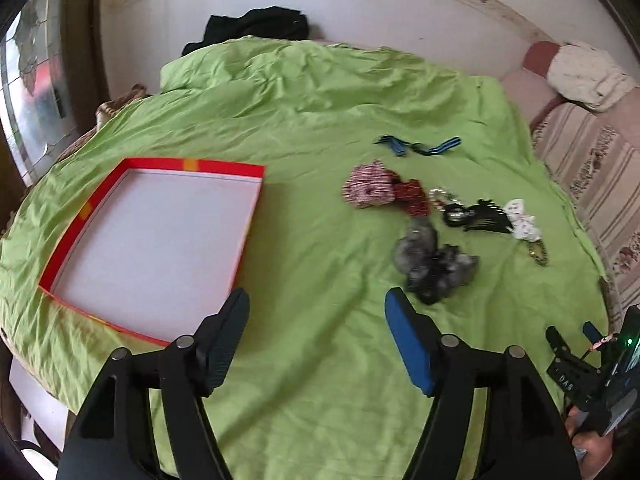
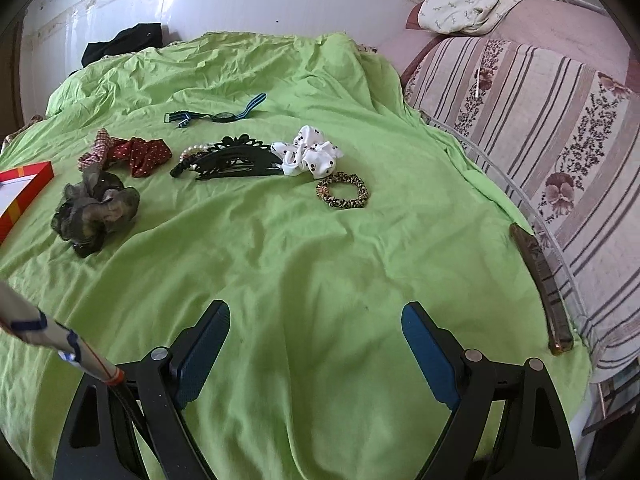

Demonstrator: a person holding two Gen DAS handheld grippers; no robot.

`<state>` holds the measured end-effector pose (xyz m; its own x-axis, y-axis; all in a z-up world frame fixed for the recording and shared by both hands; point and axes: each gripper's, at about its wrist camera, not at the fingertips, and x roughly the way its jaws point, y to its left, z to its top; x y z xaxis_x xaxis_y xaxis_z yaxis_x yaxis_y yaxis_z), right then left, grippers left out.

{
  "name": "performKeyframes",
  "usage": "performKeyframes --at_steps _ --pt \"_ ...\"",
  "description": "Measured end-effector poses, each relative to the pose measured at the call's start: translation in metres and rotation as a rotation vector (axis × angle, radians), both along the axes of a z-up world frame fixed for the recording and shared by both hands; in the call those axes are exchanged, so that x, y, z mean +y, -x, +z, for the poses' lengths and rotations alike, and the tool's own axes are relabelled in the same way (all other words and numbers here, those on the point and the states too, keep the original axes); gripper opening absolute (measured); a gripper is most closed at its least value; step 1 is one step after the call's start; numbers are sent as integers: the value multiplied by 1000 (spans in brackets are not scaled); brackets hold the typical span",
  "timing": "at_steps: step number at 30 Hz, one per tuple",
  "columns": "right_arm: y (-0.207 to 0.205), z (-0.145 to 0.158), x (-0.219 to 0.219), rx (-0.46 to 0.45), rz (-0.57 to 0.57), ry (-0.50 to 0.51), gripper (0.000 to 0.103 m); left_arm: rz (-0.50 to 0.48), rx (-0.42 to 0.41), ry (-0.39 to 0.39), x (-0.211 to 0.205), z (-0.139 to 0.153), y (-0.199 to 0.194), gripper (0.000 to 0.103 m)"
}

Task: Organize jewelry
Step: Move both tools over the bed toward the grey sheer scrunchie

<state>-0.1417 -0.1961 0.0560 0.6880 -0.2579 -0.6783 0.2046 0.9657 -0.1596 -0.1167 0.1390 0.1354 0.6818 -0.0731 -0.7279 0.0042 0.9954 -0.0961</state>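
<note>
1. Green sheet (image 2: 320, 260) covers the bed; all the jewelry lies loose on it, none in the red-rimmed tray (image 1: 160, 236) near its left edge, so sorting seems barely begun.
2. Left gripper (image 1: 316, 340) and right gripper (image 2: 316, 344) both hover with fingers wide apart, holding nothing.
3. Scrunchies (image 2: 96, 208), a black hair comb (image 2: 236, 164), a white dotted bow (image 2: 308, 152), a leopard band (image 2: 342, 190) and a watch (image 2: 220, 116) cluster mid-sheet.
4. White wall (image 2: 240, 12) stands behind; a striped sofa (image 2: 540, 120) flanks the right edge.
</note>
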Motion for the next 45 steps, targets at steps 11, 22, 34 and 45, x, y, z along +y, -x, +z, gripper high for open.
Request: performKeyframes --at_steps 11,22,34,45 --pt "1 20 -5 -34 25 0 91 -68 -32 -43 -36 3 3 89" --pt "-24 21 -11 -47 66 -93 90 -66 -21 -91 -50 2 1 91" --pt "-26 7 -20 -44 43 -130 84 -134 39 -132 -96 -18 -10 91" --pt "-33 -1 -17 -18 71 -161 84 -131 101 -157 -101 -35 -24 91"
